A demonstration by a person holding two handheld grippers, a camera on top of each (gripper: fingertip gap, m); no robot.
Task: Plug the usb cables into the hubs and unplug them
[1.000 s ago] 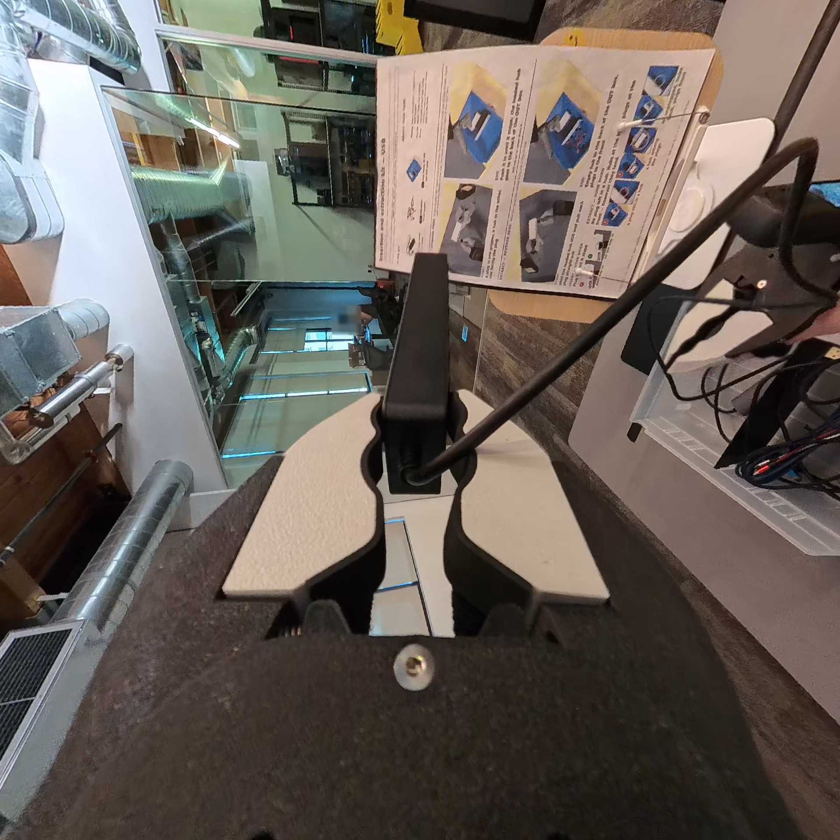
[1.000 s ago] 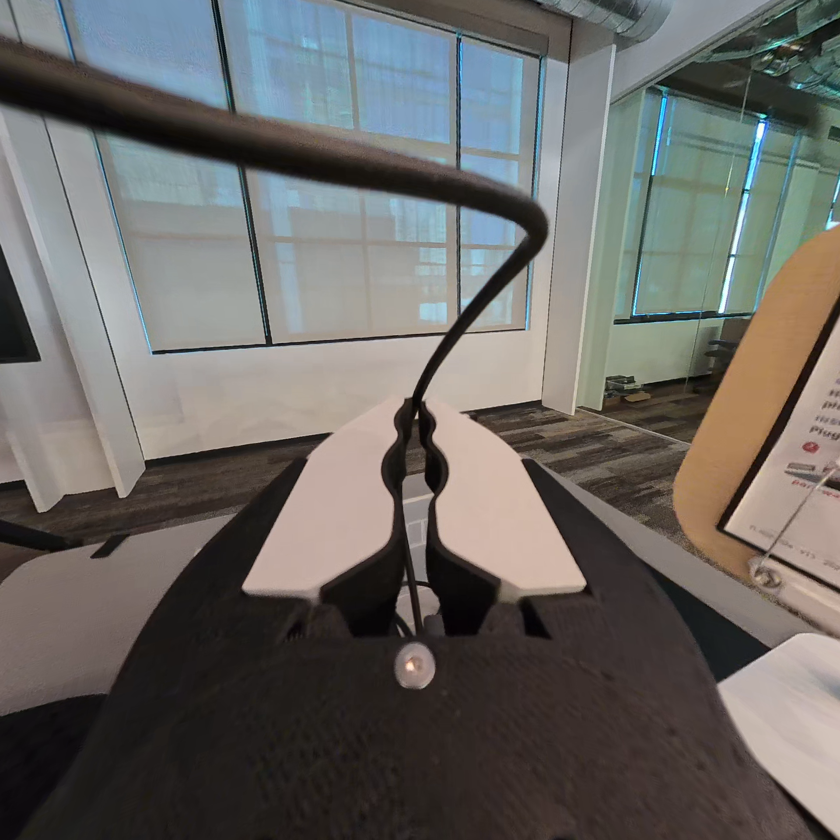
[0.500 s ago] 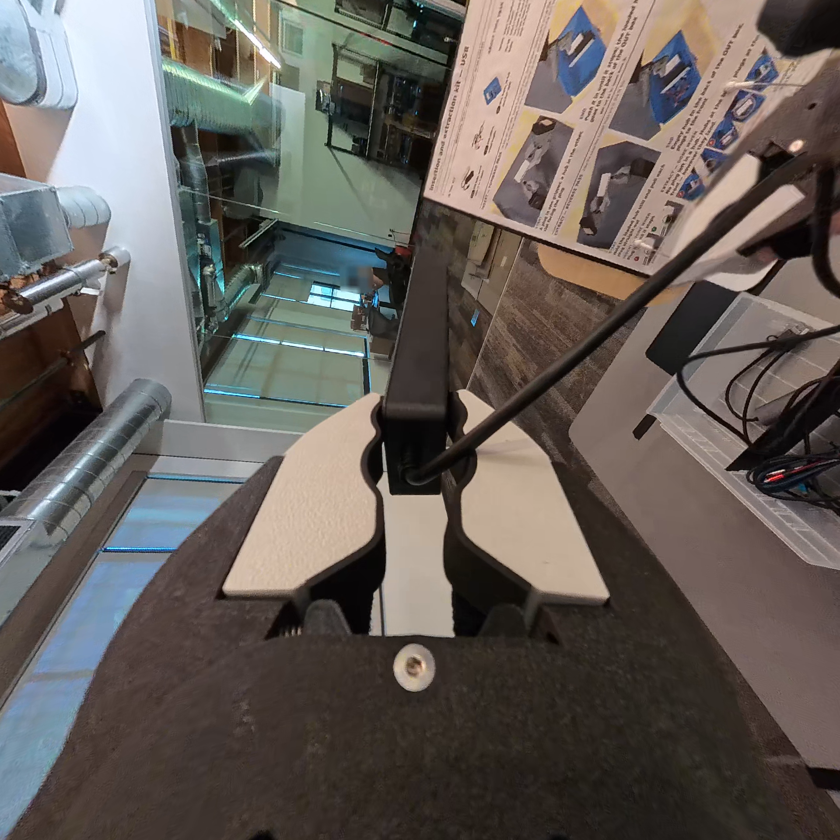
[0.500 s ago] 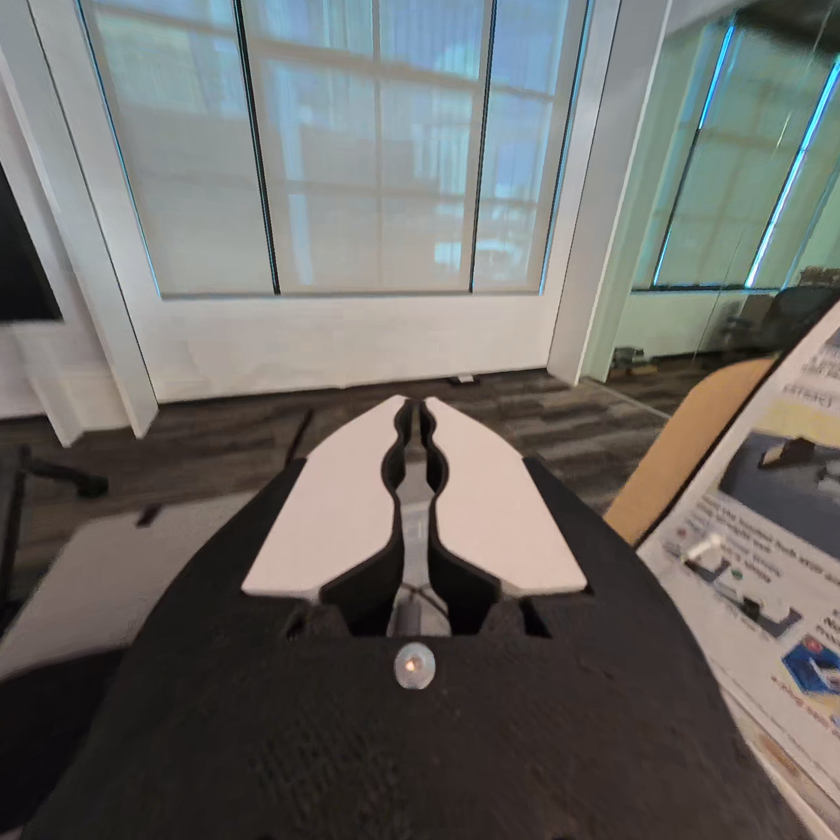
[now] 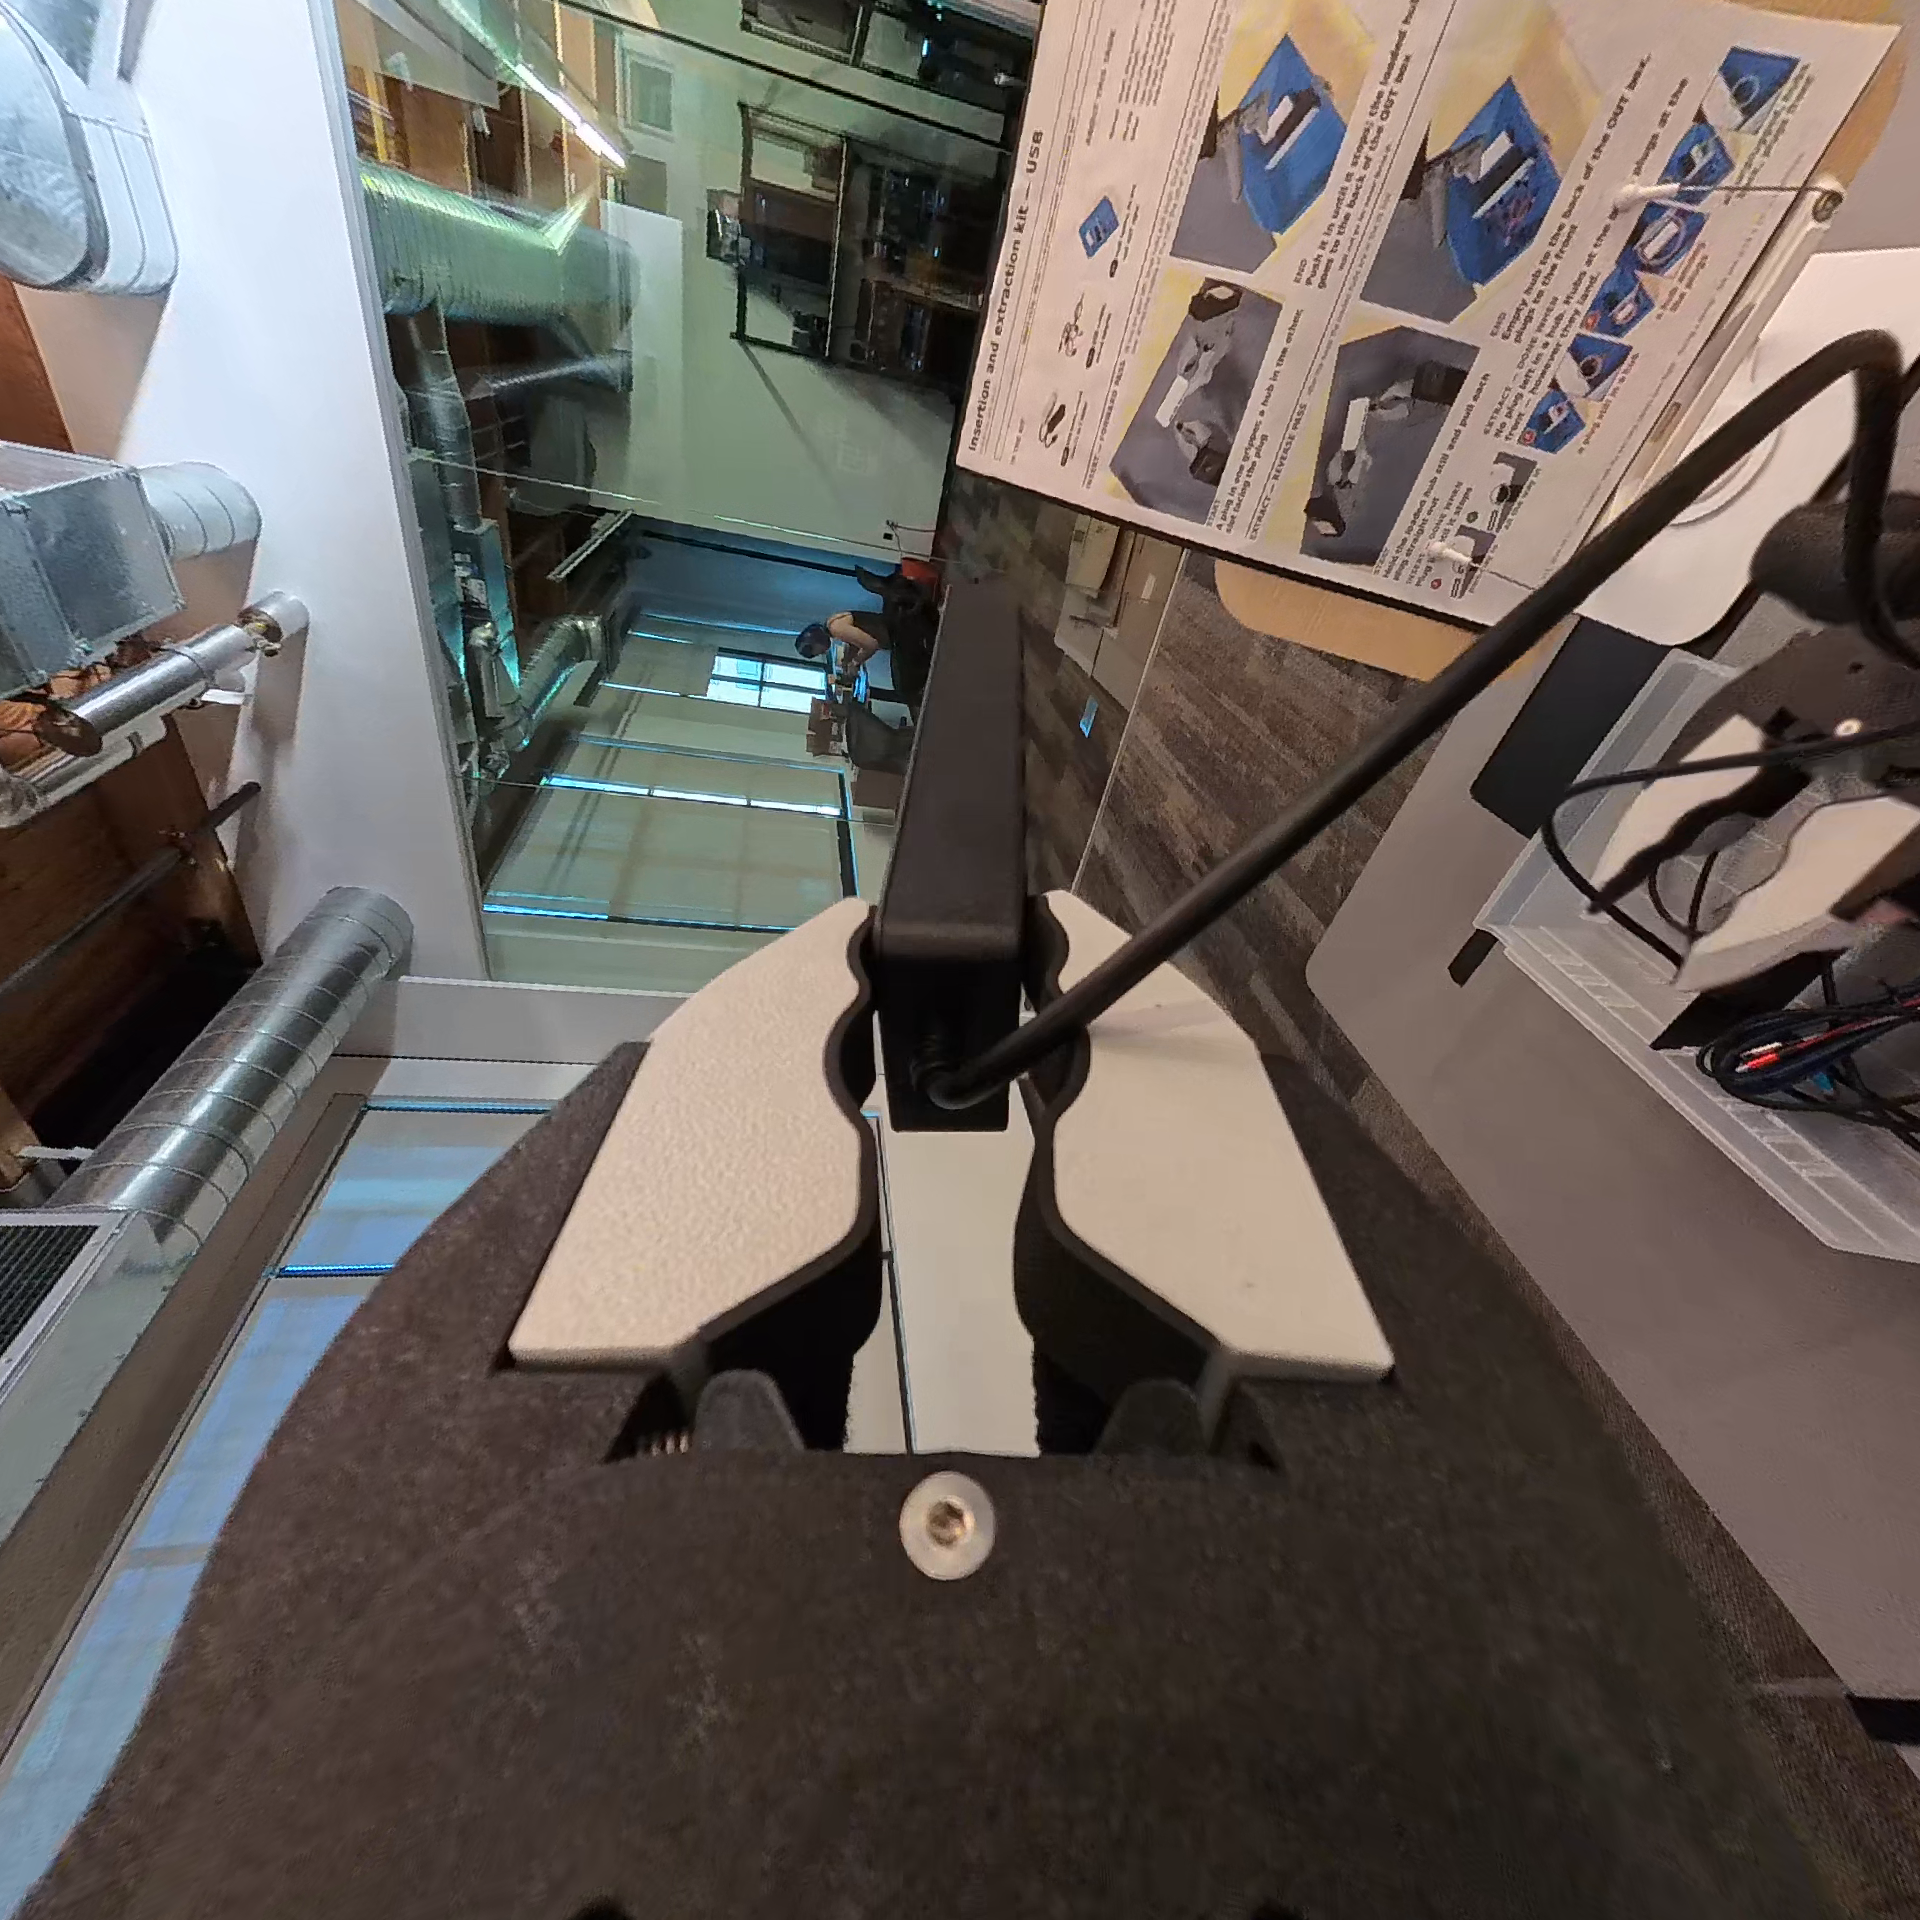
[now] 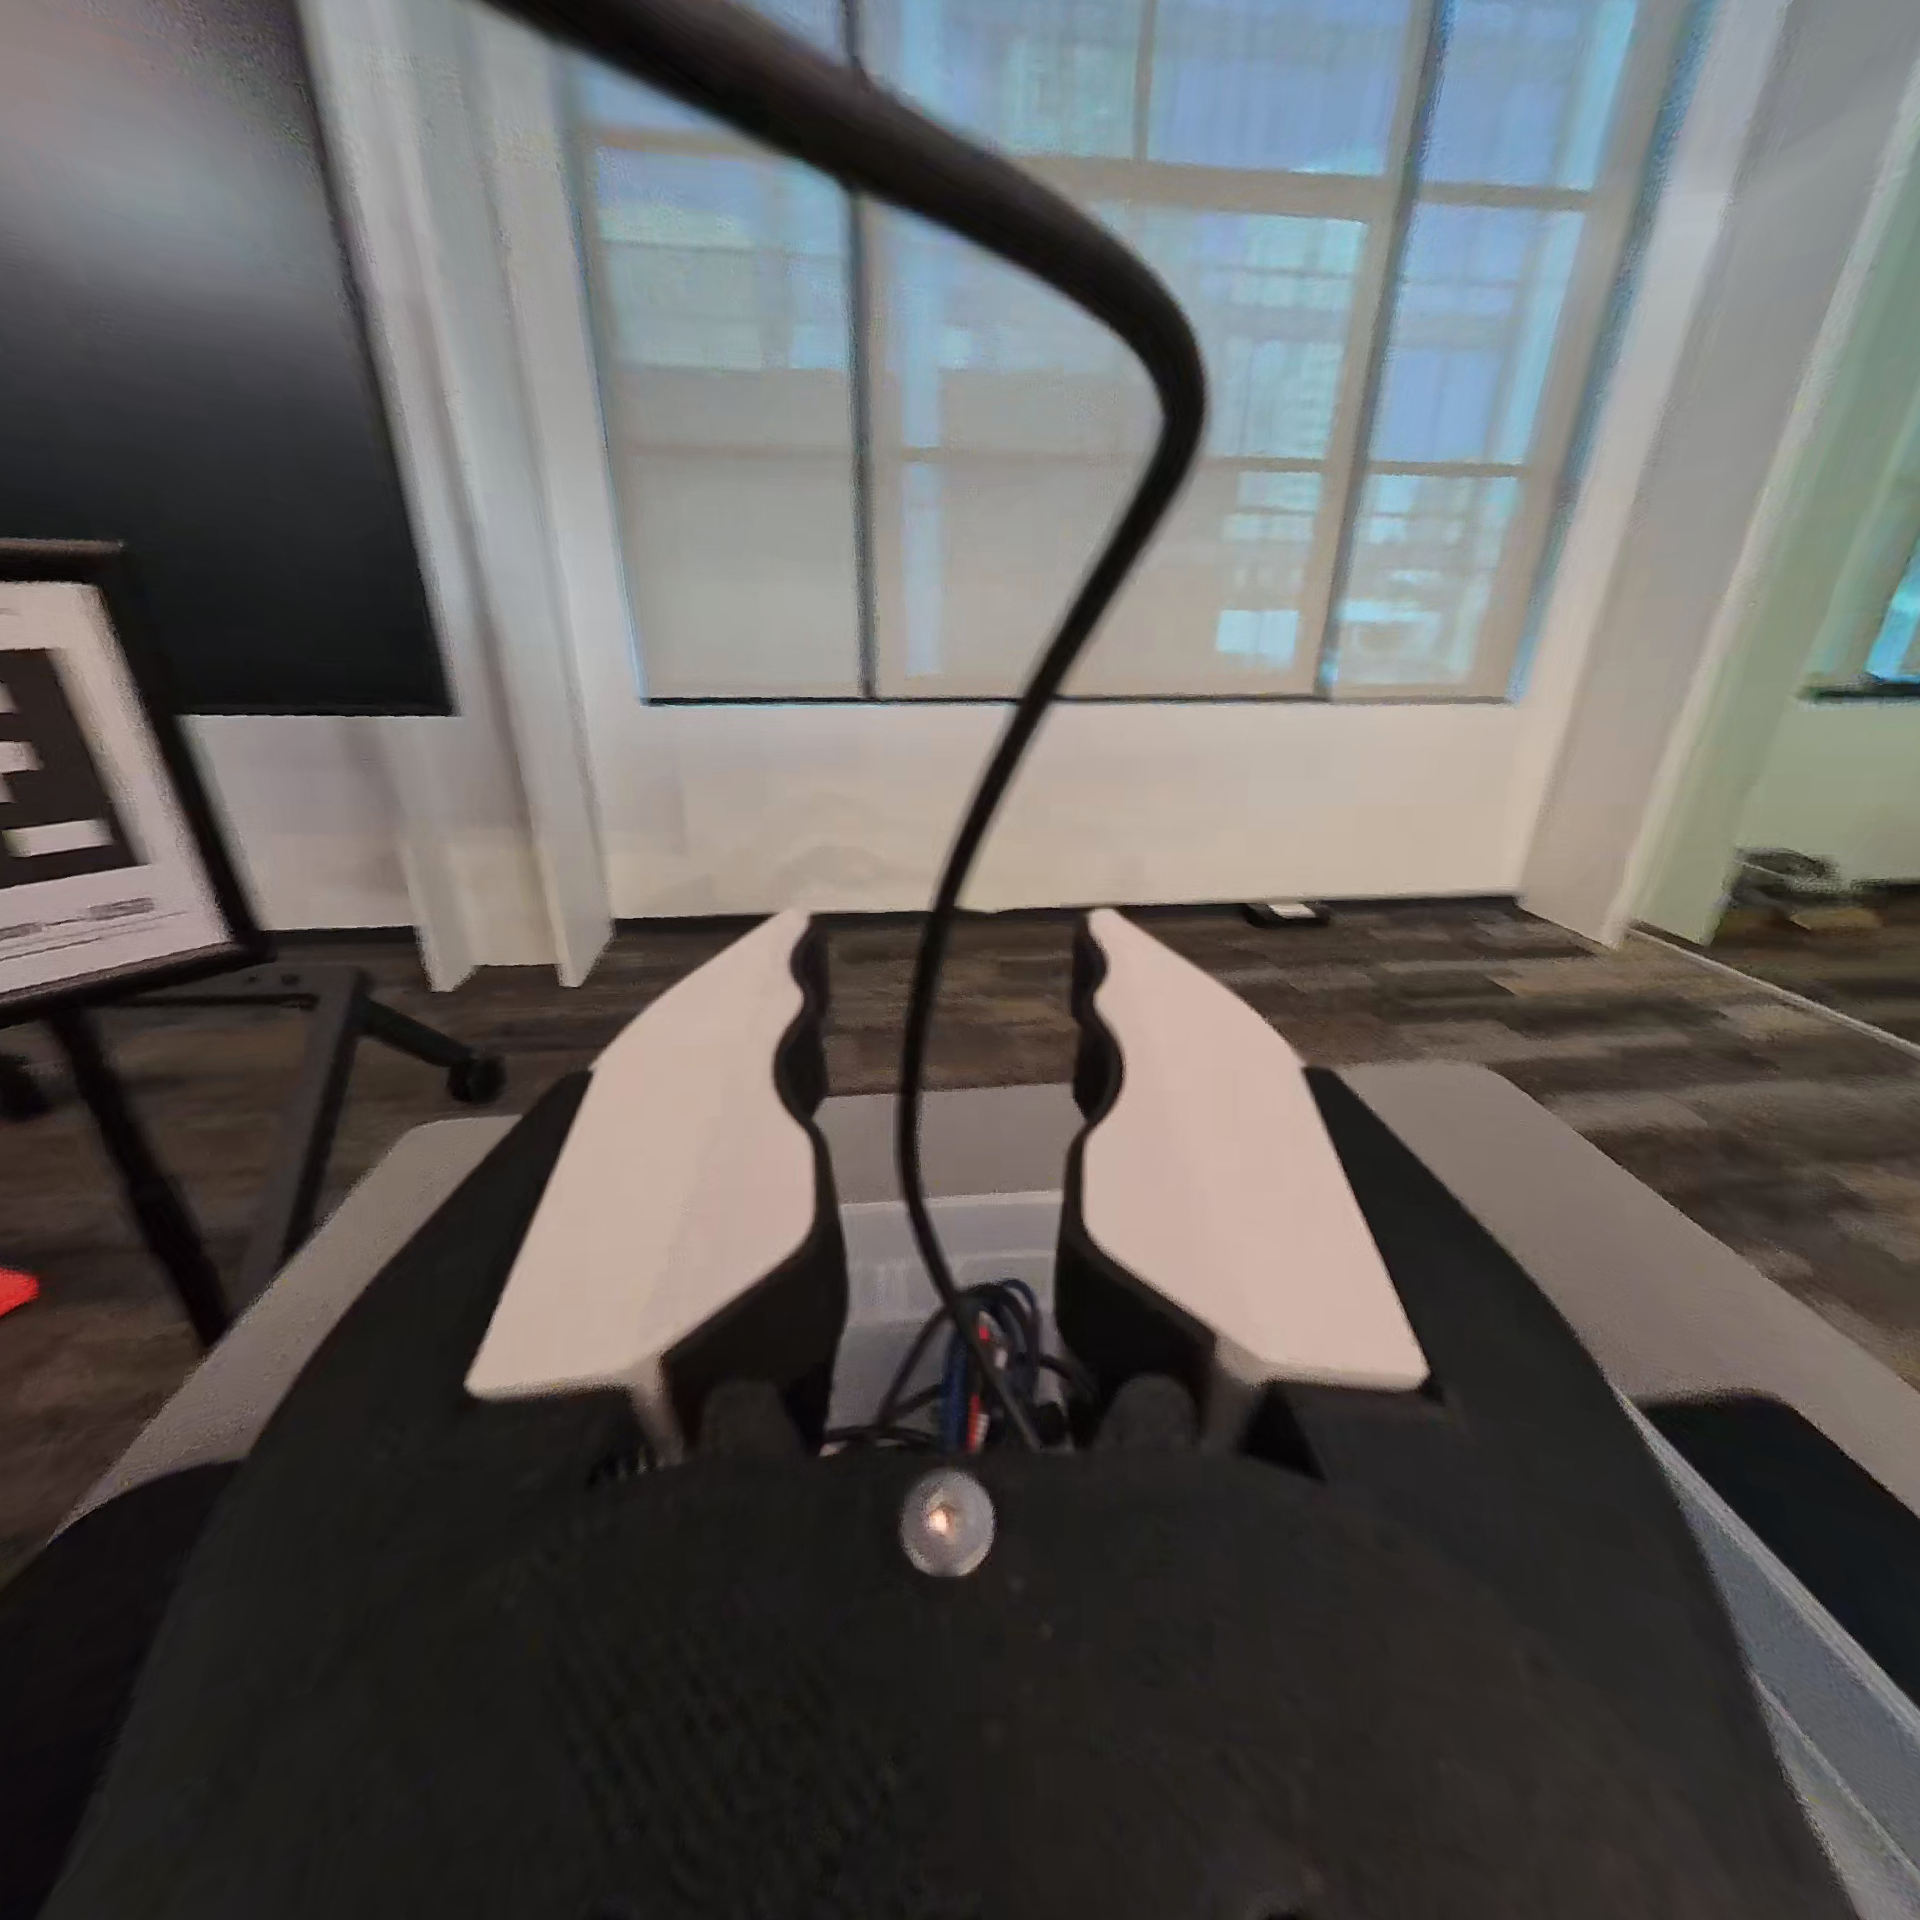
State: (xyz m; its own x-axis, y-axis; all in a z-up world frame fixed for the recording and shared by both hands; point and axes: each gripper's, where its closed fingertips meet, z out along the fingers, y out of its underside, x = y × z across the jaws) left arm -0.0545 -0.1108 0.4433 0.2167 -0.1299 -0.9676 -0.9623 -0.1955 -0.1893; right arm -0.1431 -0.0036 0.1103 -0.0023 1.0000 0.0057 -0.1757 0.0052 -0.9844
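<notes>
The left tool (image 5: pixel 951 997) clamps the rigid black plastic slab-shaped hub (image 5: pixel 961 821), whose limp thin black cable (image 6: pixel 1039 665) droops between the wide-open right tool (image 6: pixel 945 971), best pinched at its stiff plug.

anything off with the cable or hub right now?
One oddity: the hub's black cable runs loose between the open right gripper's fingers, touching neither, so it could snag. It trails from the black hub that the left gripper clamps, down toward the cable tangle in the clear bin. Nothing looks damaged.

Matt black plastic hub (image 5: pixel 961 821)
</notes>
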